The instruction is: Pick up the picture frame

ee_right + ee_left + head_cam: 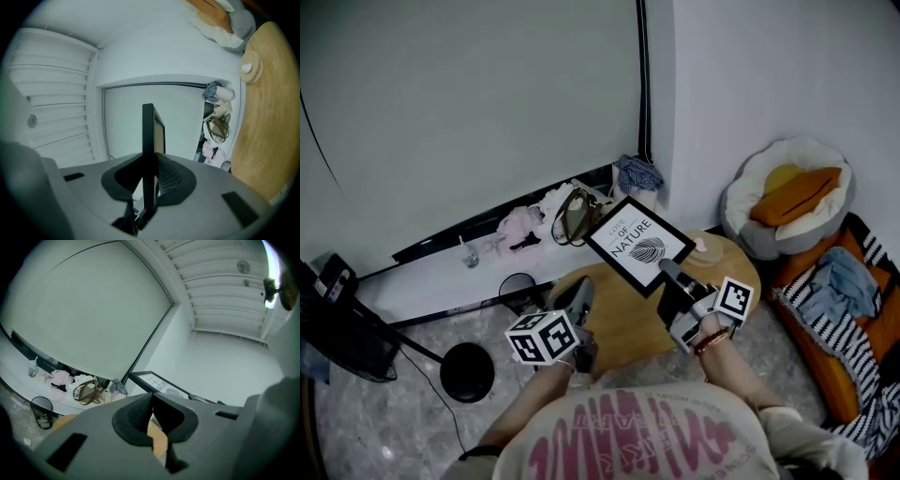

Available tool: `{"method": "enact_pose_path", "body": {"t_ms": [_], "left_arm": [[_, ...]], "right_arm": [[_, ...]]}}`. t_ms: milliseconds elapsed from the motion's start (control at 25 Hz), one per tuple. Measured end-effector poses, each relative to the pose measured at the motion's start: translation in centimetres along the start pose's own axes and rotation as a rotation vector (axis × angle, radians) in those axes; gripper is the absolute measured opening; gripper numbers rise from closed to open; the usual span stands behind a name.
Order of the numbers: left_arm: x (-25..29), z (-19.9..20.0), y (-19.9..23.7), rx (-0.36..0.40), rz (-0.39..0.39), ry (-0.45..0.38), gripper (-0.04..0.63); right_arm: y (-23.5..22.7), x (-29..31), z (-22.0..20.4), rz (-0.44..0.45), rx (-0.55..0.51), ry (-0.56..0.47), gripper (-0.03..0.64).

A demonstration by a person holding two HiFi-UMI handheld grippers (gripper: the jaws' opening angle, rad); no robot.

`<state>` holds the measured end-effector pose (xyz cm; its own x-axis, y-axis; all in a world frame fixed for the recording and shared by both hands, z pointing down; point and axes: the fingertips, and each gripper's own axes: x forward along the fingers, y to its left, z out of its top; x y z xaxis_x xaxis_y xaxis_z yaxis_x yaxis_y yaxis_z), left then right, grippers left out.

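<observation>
Head view: the picture frame (pixel 638 245) hangs above the round table (pixel 623 328), held at its near edge by the right gripper (pixel 667 270). The left gripper (pixel 580 291) hovers to its left.

Left gripper view: its fingers (pixel 133 416) are closed on nothing, with the frame farther off.

Right gripper view: the fingers (pixel 172 178) pinch the frame's thin edge. With such a narrow hold at one edge, the frame's weight could twist it loose and drop it onto the table.

The picture frame (pixel 638 246) has a matt black rim; the round table (pixel 628 323) is smooth pale wood.
</observation>
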<state>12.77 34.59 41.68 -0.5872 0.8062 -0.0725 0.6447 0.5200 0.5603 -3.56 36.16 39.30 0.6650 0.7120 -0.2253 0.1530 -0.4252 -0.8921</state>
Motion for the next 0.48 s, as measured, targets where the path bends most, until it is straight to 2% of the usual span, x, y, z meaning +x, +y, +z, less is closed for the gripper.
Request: {"method": "enact_pose_path", "body": {"t_ms": [480], "left_arm": [[1.1, -0.8, 0.1, 0.007, -0.028, 0.02, 0.003]], "right_arm": [[1.1, 0.1, 0.0, 0.03, -0.053, 0.004, 0.072]]}}
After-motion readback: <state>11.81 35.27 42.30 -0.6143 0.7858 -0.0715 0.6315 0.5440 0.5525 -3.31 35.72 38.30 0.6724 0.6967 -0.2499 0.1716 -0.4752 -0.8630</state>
